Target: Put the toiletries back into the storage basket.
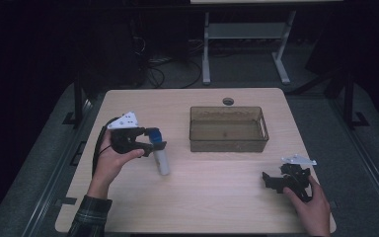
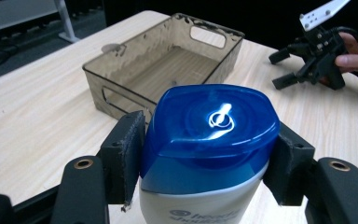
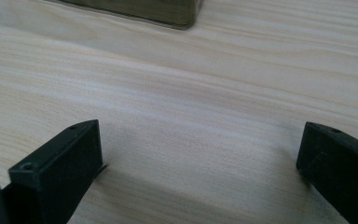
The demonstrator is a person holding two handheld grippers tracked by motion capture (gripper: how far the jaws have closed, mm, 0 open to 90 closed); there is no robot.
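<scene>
Shampoo bottle (image 1: 161,157) — white body, blue cap — hangs in the left gripper (image 1: 154,143) over the left half of the pale wooden table (image 1: 202,197) in the high view, its base tilted toward the person and seemingly just off the wood, though the dim light makes that hard to judge. A smoky translucent bin (image 1: 228,129) stands empty just right of it, near the far edge. The right gripper (image 1: 271,179) rests low near the table's right front corner, well apart from the bottle. Around the table the room is dark; grey floor, cables and a white desk frame (image 1: 206,49) lie beyond.

From the left gripper view, both pads (image 2: 123,158) press on the sides of the blue cap (image 2: 209,128) — a firm clamp just below the top. The bin (image 2: 116,84) sits beyond the cap, and the right gripper (image 2: 291,65) shows at upper right with a hand behind it.

From the right gripper view, its two black jaws stand wide apart with bare wood grain (image 3: 191,116) between them; a corner of the bin (image 3: 177,16) shows at the top.
</scene>
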